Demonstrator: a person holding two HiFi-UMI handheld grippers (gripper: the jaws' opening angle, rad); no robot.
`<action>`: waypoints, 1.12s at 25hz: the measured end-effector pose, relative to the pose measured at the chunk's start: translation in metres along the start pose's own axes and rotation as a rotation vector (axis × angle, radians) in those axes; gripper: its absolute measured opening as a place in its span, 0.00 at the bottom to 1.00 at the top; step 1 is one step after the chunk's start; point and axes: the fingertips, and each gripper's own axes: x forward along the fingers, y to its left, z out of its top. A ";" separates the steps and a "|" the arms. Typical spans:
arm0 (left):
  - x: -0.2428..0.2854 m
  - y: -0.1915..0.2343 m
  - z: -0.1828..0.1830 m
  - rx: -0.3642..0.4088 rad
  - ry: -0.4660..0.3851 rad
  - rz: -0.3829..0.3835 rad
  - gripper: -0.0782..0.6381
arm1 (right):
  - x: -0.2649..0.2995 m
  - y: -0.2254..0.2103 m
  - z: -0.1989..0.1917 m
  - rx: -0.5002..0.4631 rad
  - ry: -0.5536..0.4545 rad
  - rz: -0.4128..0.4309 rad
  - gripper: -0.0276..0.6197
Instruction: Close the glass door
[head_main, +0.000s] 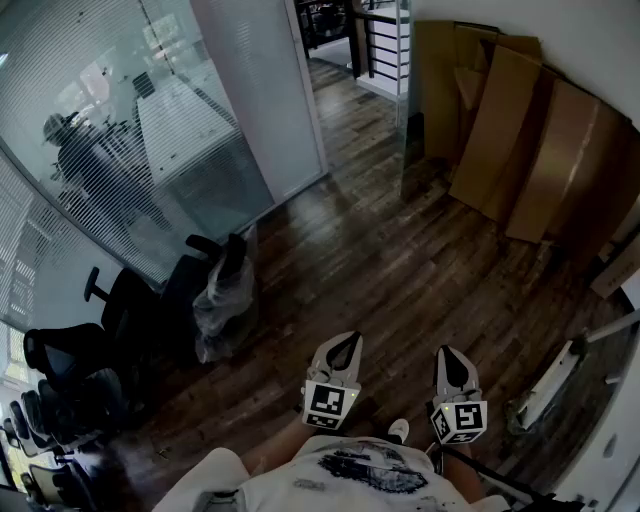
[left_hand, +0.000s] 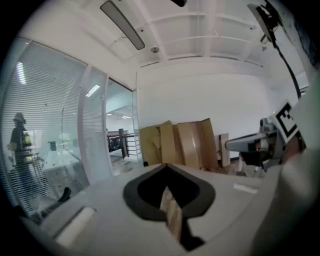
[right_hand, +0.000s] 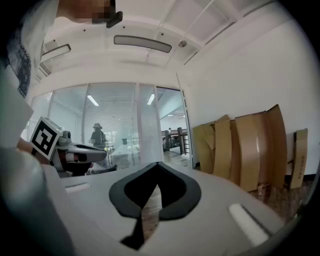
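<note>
At the near left, black office chairs (head_main: 70, 360) crowd against a striped frosted glass partition (head_main: 90, 120), with a person (head_main: 95, 165) standing behind it. A plastic-wrapped chair (head_main: 222, 290) stands just right of them. The dark wooden plank floor (head_main: 400, 260) runs to the far doorway, where the clear glass door (head_main: 405, 110) stands swung open, its edge near brown cardboard sheets (head_main: 530, 150) leaning at the far right. Near, well apart from the door, the left gripper (head_main: 345, 340) and right gripper (head_main: 447, 353) point forward side by side, each with its jaws closed together on nothing.
</note>
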 end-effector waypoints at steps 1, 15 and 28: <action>0.007 -0.017 0.006 0.005 -0.012 0.013 0.11 | -0.007 -0.018 0.003 -0.017 -0.005 0.012 0.05; 0.077 -0.150 0.065 0.065 -0.036 -0.012 0.11 | -0.060 -0.143 0.031 0.012 -0.083 0.018 0.05; 0.139 -0.126 0.064 0.032 -0.029 -0.010 0.11 | -0.006 -0.171 0.040 -0.001 -0.079 0.006 0.05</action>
